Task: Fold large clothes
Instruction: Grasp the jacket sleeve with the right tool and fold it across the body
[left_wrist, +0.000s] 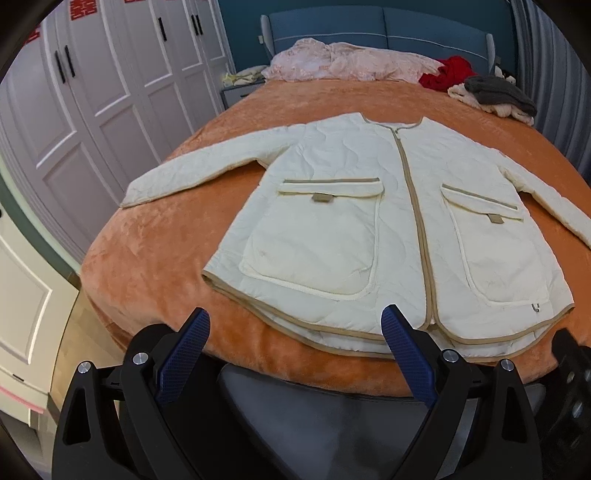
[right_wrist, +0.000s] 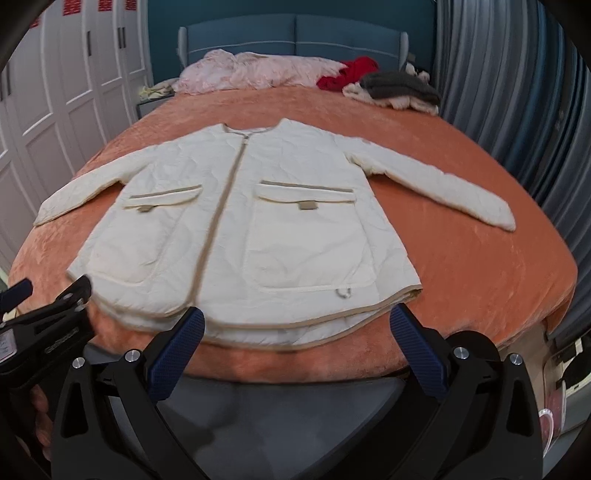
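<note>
No real containers here; the bed (left_wrist: 155, 258) with its orange cover carries everything. Your cream quilted jacket (left_wrist: 332, 221) lies flat in the middle, front up, zipped, tan trim along hem and placket, two big flap pockets, both sleeves spread out to the sides. At the headboard end sit a pink quilt (left_wrist: 343, 61), a red garment (left_wrist: 448, 72) and a grey-and-cream pile (left_wrist: 495, 96), well apart from the jacket. Your left gripper (left_wrist: 295, 325) hovers low at the foot of the bed by the hem, jaws wide apart, holding nothing. Your right gripper (right_wrist: 295, 325) is likewise, jaws spread, empty; that view is a bit blurred, so hem contact is unclear.
</note>
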